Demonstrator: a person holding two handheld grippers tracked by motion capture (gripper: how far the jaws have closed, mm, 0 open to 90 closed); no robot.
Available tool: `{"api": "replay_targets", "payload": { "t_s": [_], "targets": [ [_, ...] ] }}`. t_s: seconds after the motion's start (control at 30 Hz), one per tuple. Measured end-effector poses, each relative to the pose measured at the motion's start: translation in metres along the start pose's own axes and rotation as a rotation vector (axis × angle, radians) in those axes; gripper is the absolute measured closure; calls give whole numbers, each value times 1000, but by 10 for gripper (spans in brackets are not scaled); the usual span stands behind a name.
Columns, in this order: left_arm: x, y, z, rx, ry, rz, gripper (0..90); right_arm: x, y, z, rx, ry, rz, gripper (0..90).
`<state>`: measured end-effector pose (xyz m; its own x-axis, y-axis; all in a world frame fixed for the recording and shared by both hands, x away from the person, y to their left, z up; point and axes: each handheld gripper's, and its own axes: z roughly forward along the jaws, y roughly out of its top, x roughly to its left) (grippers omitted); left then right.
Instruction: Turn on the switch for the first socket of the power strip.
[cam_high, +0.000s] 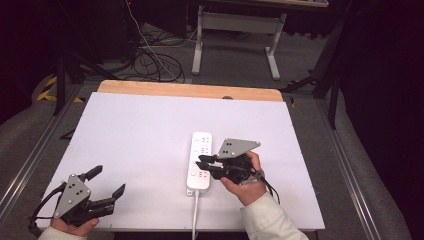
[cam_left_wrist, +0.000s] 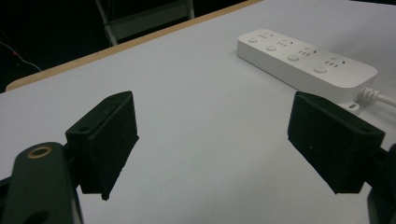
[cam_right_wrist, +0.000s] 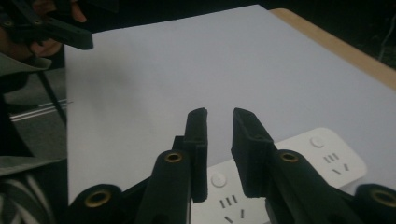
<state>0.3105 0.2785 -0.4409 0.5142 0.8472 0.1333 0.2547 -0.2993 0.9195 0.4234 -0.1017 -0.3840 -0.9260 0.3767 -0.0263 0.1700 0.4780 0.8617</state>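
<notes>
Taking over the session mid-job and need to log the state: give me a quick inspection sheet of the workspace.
Surface: white board on a wooden table, no marks seen.
Job's things: white power strip, flat, right of centre, sockets vacant.
Clutter: nothing seen.
Grippers: left gripper wide open at the near left corner, holding nothing; right gripper over the strip's middle, jaws nearly closed, nothing between them.
Cables: strip's white cord runs off the near edge; gripper cable trails right.
Surroundings: floor cables and a desk frame behind.

dim room | table evenly lit | soft shadows | gripper views slightly soft
</notes>
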Motion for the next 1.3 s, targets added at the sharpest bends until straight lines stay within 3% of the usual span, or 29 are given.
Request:
{"api": "replay_targets", "payload": {
  "t_s": [0.2,0.3,0.5,0.7,1.0,1.3],
  "targets": [
    [0,0,0,1,1,0,167,-3,0,4,14,-17,39,900],
    [0,0,0,4,0,3,167,-4,1,7,27,-18,46,900],
    [1,0,0,5,2,7,167,-8,1,19,103,-17,72,900],
    [1,0,0,6,4,10,167,-9,0,37,205,-1,67,900],
    [1,0,0,11,1,3,167,-11,-4,54,289,-4,59,900],
    [0,0,1,13,-3,-3,167,-14,-8,66,340,-7,57,900]
  ]
}}
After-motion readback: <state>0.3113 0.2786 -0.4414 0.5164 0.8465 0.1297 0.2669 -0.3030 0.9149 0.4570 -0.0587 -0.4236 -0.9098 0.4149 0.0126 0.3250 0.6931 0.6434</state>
